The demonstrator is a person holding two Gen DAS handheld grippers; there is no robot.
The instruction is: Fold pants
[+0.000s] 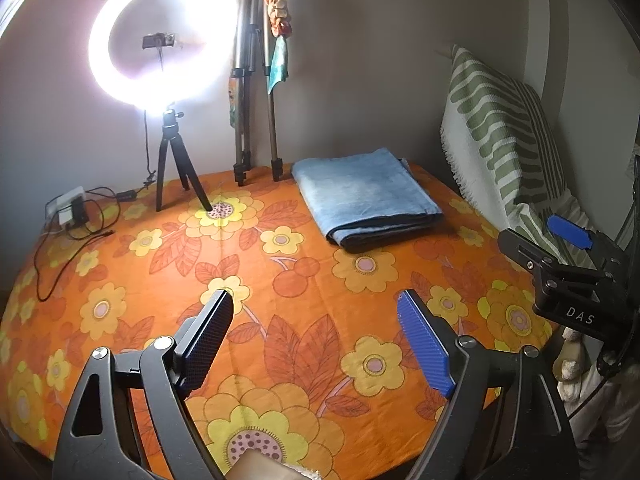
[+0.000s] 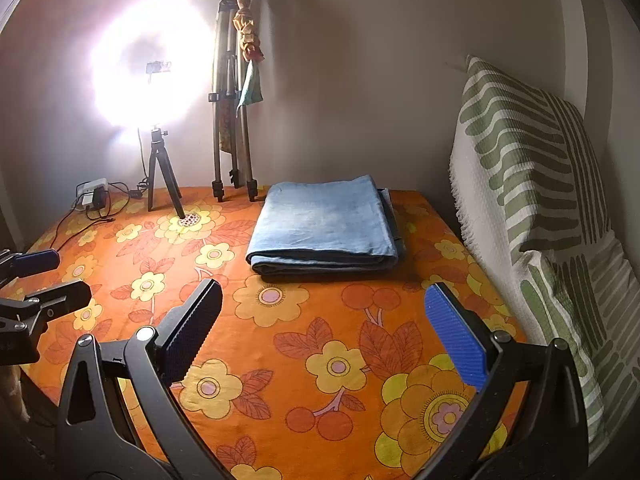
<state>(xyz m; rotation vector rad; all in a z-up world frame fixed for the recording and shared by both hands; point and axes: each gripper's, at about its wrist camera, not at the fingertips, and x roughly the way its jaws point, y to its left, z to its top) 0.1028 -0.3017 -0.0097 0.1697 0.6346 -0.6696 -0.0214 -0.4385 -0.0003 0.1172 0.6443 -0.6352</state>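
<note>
Here, floral orange bedspread (image 2: 320, 340), folded pants (image 2: 324, 224) near wall, both claws (image 1: 316, 316) (image 2: 324, 304) released, empty.

A home bedroom: a bed with floral orange bedsheet (image 2: 280, 360), striped pillows (image 2: 532, 152), ring light (image 1: 160, 36) by the wall.

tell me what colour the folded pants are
Light blue denim pants, darker along the folded edge; clearest in the right wrist view.
</note>
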